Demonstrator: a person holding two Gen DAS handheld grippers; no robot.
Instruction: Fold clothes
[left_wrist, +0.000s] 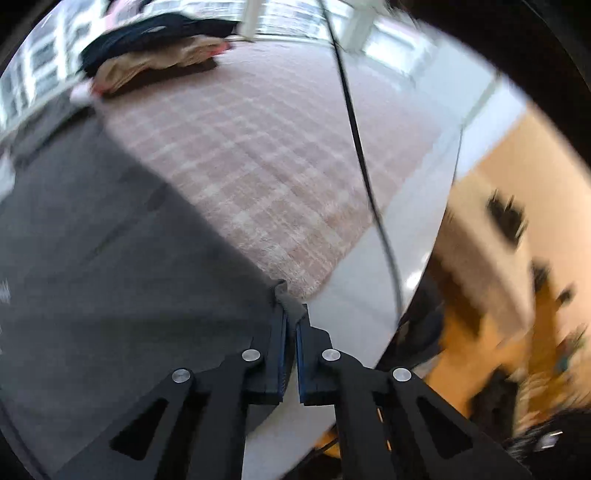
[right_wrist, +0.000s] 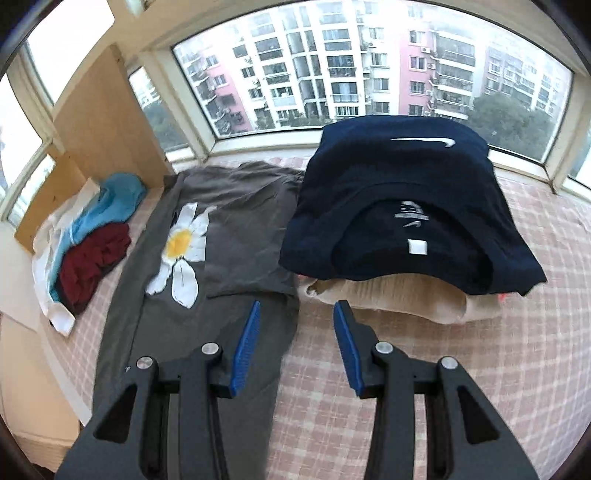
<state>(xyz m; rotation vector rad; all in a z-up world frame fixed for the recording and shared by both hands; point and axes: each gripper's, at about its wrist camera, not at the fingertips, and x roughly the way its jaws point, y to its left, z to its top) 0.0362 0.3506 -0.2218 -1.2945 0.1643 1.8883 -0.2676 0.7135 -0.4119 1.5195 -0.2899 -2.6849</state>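
We're in a bright bay-window nook here. The curved window (right_wrist: 369, 74) wraps round the back with white frames, and we look out on pink-and-white apartment blocks (right_wrist: 332, 66) plus a few green trees (right_wrist: 506, 122). Soft grey daylight pours in. Underneath is a pink checked bedcover (right_wrist: 461, 369), and a light wooden panel (right_wrist: 107, 122) stands on the left. In the blurry left view we also catch a wood floor (left_wrist: 535, 192).

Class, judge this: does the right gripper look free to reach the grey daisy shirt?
Probably yes: the right gripper is open and empty, and the grey daisy shirt lies flat just ahead with nothing between them.
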